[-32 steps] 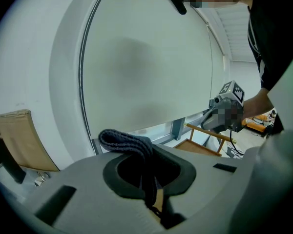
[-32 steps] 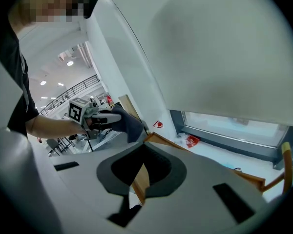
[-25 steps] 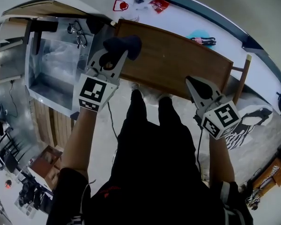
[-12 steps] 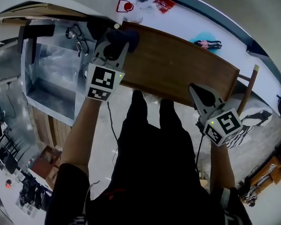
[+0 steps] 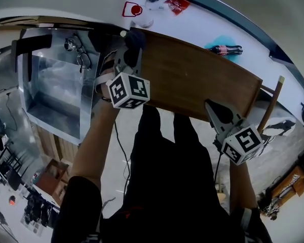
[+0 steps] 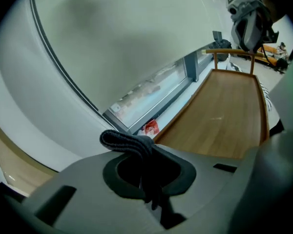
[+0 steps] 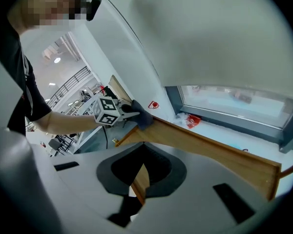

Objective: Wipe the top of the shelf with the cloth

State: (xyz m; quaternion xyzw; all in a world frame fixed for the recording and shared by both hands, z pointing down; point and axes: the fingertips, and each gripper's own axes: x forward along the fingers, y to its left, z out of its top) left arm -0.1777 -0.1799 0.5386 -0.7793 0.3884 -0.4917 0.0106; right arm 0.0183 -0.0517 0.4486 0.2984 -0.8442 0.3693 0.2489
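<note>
Left claw (image 5: 130,54), clamped on the dark cloth (image 5: 136,37), holds it at the far left corner of the shelf top (image 5: 197,80). Right claw (image 5: 213,105), jaws together and empty, hovers at the near edge. Wiping appears under way, with most of the top probably still to cover.

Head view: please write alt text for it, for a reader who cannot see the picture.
Seen from above, the left gripper holds a dark cloth at the far left corner of the wooden shelf, while the right gripper holds its near edge.
</note>
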